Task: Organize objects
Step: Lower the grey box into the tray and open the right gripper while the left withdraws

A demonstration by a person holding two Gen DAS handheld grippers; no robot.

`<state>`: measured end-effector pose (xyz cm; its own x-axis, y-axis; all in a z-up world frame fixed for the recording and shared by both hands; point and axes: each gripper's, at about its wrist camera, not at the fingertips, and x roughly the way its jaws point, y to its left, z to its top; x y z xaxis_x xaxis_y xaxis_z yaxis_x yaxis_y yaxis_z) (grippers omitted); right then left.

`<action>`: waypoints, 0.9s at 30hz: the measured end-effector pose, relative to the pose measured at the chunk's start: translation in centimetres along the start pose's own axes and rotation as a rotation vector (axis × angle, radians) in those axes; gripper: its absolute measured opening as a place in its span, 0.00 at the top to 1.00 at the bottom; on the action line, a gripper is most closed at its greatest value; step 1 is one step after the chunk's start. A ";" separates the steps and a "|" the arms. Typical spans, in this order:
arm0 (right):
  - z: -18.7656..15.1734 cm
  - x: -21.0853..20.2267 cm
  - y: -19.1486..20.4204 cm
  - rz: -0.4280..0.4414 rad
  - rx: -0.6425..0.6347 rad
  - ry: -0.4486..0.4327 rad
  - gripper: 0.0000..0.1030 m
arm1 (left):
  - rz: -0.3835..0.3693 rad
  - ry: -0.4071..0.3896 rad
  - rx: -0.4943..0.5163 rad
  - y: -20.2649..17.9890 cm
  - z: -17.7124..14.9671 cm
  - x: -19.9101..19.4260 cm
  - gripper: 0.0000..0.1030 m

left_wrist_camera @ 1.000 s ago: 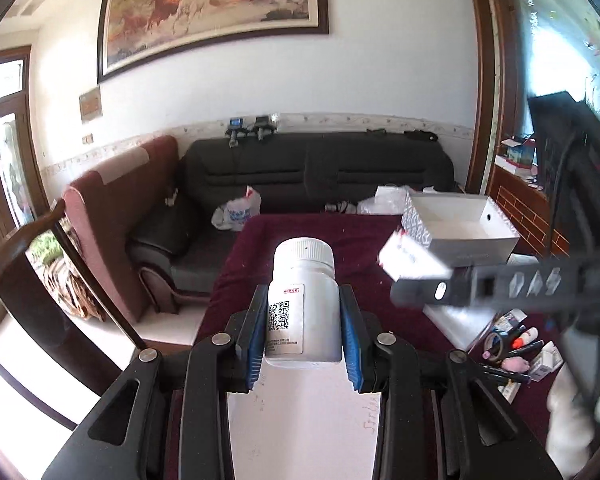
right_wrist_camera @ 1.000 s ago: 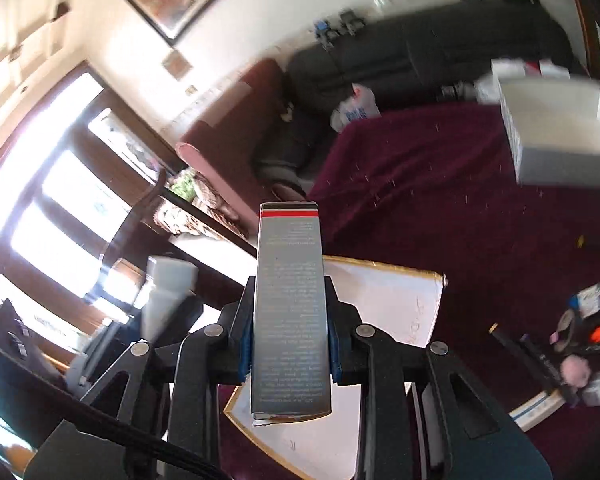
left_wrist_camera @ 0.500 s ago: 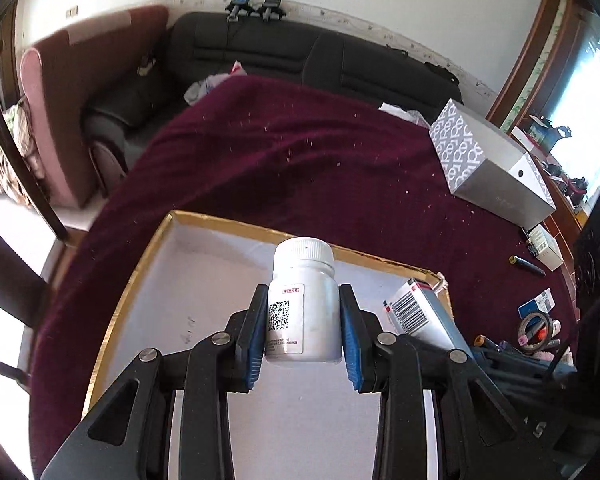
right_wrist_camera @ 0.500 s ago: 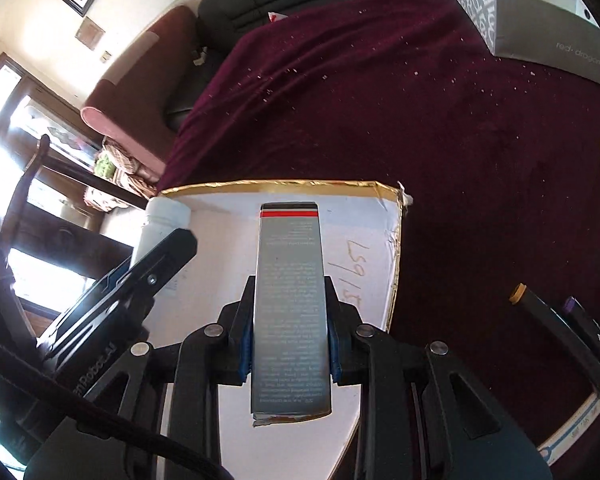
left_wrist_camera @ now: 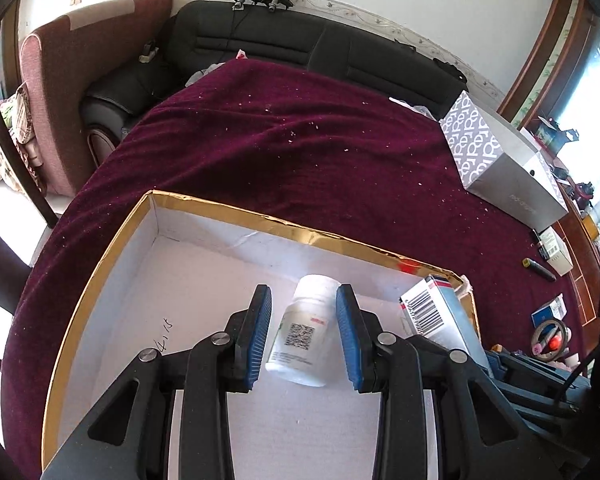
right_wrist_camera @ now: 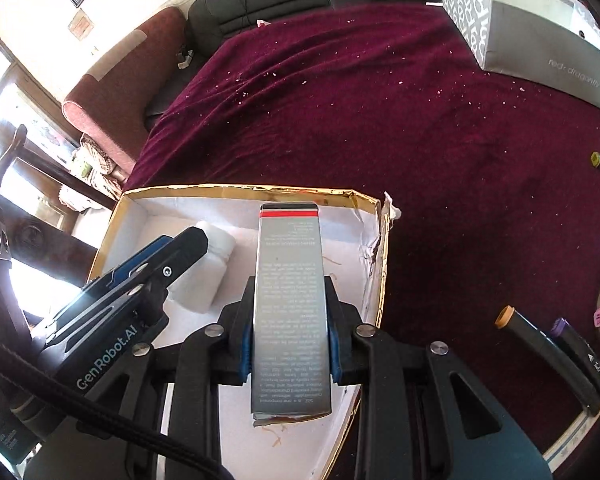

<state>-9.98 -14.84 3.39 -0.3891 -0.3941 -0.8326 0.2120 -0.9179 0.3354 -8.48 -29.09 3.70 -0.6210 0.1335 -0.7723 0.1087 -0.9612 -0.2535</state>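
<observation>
A gold-rimmed white cardboard box (left_wrist_camera: 236, 216) lies open on the maroon tablecloth. My left gripper (left_wrist_camera: 303, 330) is open inside it. A white pill bottle (left_wrist_camera: 304, 340) with a QR label lies on the box floor between the spread blue pads, touching neither. The bottle also shows in the right wrist view (right_wrist_camera: 208, 272), beside the left gripper's finger. My right gripper (right_wrist_camera: 290, 334) is shut on a long grey carton with a red stripe (right_wrist_camera: 290, 304), held over the right part of the box (right_wrist_camera: 244, 190). The carton also shows in the left wrist view (left_wrist_camera: 436, 316).
A grey patterned shoebox (left_wrist_camera: 500, 160) sits at the far right of the cloth (left_wrist_camera: 300, 152). Markers (right_wrist_camera: 548, 352), a tape roll (left_wrist_camera: 550, 334) and small items lie to the right. A black sofa (left_wrist_camera: 300, 48) and a red armchair (left_wrist_camera: 60, 80) stand behind the table.
Both grippers came down into the box. My left gripper opened and let go of the pill bottle, which now lies on the box floor. The right gripper still holds the carton.
</observation>
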 end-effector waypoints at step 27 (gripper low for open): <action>-6.4 -8.4 -0.7 0.066 -0.048 -0.139 0.43 | 0.369 -0.157 -0.312 7.6 -7.8 -8.4 0.61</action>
<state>-1.11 -10.62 7.38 -0.4929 -0.4587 -0.7394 0.2820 -0.8881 0.3630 3.56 -35.61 3.73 -0.6042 -0.2627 -0.7523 0.5548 -0.8163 -0.1606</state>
